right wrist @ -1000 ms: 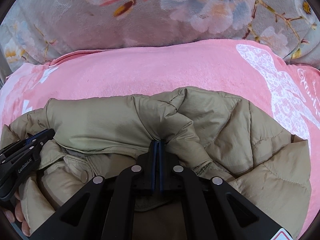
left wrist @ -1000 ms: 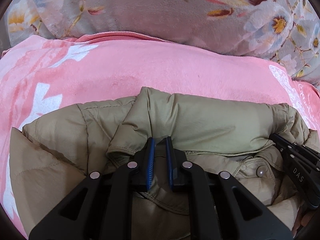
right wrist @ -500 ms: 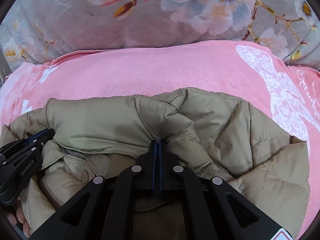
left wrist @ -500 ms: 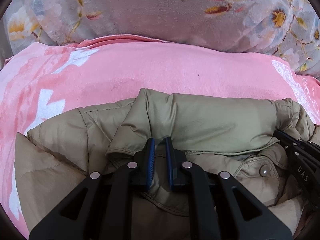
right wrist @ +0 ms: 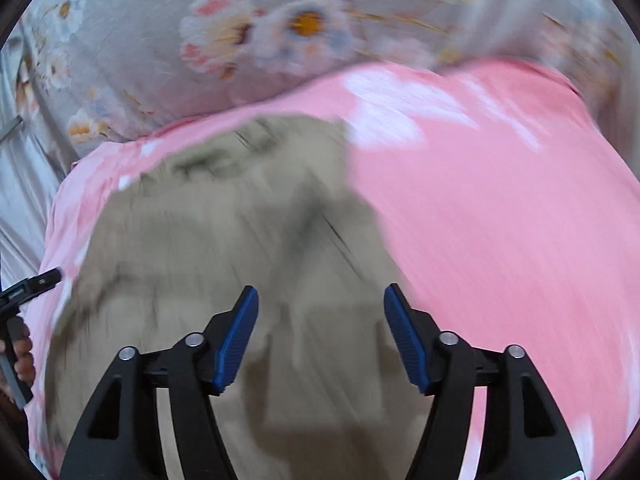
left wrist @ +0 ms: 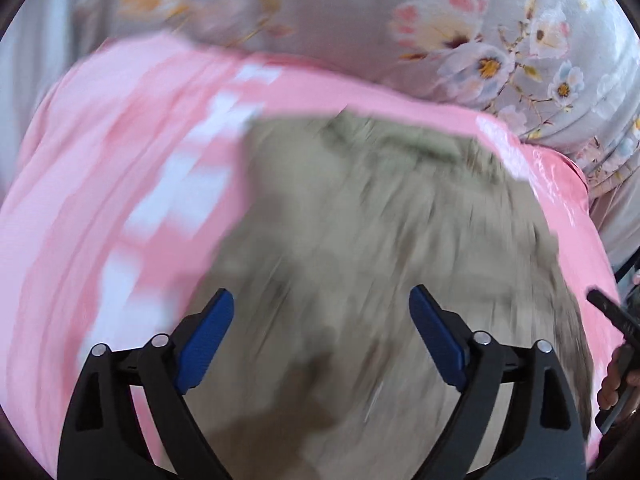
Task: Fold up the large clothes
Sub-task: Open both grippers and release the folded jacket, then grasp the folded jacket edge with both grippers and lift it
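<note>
An olive-green padded jacket [left wrist: 380,232] lies on a pink blanket [left wrist: 120,160]; it also shows in the right wrist view [right wrist: 224,232]. Both views are blurred by motion. My left gripper [left wrist: 320,332] is open wide and empty above the jacket's near part. My right gripper [right wrist: 320,332] is open wide and empty above the jacket's right side. The right gripper's tip [left wrist: 612,316] shows at the right edge of the left wrist view. The left gripper's tip [right wrist: 36,284] shows at the left edge of the right wrist view.
The pink blanket [right wrist: 500,220] with white patterns covers the surface around the jacket. Behind it rises a grey floral bedding [left wrist: 460,40], also in the right wrist view [right wrist: 260,28]. A hand [right wrist: 22,354] holds the left gripper's handle.
Both grippers have let go of the jacket's collar and opened wide. Both have pulled back and up fast, so more of the jacket and blanket is in view.
</note>
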`<control>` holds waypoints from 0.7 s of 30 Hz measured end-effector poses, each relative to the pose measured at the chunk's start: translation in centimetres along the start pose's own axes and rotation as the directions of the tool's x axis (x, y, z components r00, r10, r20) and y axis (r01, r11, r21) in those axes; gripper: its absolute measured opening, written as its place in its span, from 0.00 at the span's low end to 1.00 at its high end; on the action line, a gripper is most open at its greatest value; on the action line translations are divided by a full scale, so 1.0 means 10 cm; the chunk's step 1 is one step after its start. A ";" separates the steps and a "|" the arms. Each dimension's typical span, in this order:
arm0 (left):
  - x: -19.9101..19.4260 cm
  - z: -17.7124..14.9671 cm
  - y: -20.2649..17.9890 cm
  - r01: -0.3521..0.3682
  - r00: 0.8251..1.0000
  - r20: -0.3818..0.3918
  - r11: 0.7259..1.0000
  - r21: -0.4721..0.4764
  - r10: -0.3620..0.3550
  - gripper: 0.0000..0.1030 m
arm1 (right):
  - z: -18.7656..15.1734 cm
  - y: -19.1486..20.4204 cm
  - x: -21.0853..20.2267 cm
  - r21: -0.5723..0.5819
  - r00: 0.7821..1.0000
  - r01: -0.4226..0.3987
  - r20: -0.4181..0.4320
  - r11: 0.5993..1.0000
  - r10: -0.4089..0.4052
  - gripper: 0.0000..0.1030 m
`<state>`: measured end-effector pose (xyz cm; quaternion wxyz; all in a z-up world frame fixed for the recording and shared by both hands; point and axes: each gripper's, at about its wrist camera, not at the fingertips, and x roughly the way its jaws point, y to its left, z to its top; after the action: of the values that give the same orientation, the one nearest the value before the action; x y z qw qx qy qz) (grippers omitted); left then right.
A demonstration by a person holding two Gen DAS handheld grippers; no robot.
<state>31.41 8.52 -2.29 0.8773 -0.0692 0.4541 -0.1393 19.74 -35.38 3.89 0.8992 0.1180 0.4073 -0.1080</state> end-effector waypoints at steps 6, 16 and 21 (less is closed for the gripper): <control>-0.37 -1.14 0.75 0.053 0.988 -0.130 0.964 -0.260 -0.089 0.84 | -1.23 -0.61 -0.61 0.182 0.993 -0.031 -0.104 0.983 0.051 0.65; -0.63 -1.59 0.41 0.085 0.991 -0.078 0.968 -0.238 -0.106 0.42 | -1.55 -0.29 -0.64 0.227 0.993 -0.099 -0.036 0.969 0.110 0.36; -0.95 -1.60 0.35 0.081 0.996 -0.006 0.975 -0.205 -0.084 0.04 | -1.52 -0.32 -0.84 0.257 0.993 -0.116 0.032 0.959 0.111 0.06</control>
<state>13.75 14.87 -4.99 0.8556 -0.1768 0.4693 -0.1285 2.65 -32.98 0.14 0.8844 0.2564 0.3744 -0.1094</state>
